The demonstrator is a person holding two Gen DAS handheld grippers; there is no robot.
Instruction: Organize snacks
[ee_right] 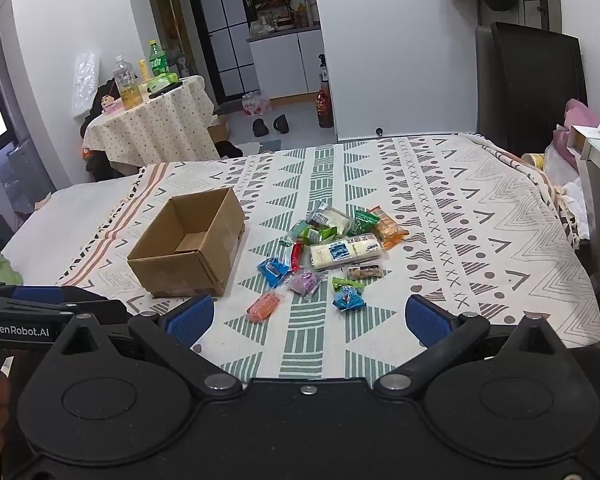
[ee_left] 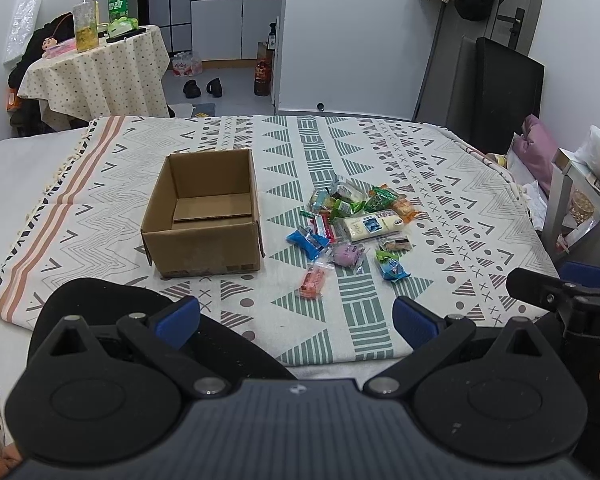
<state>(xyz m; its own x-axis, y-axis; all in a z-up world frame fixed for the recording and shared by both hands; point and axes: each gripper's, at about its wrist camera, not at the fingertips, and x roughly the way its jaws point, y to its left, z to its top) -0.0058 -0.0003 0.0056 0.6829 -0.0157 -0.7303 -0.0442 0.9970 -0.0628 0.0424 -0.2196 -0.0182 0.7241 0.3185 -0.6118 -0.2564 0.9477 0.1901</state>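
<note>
Both tongs, the left tongs [ee_left: 296, 322] and the right tongs [ee_right: 310, 320], hang spread wide and hold nothing. The snacks [ee_left: 350, 226] lie in a heap on the blanket [ee_left: 440, 184], ahead of the tongs. The cardboard box [ee_left: 204, 248] sits open just left of the heap, ready to be filled. It looks empty, I think. There is bare blanket all around, far from the bed's edges.

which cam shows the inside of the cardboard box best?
Left wrist: the cardboard box faces it squarely, showing most of the floor. Right wrist sees the box cornerwise; its near wall hides most of the floor.
</note>
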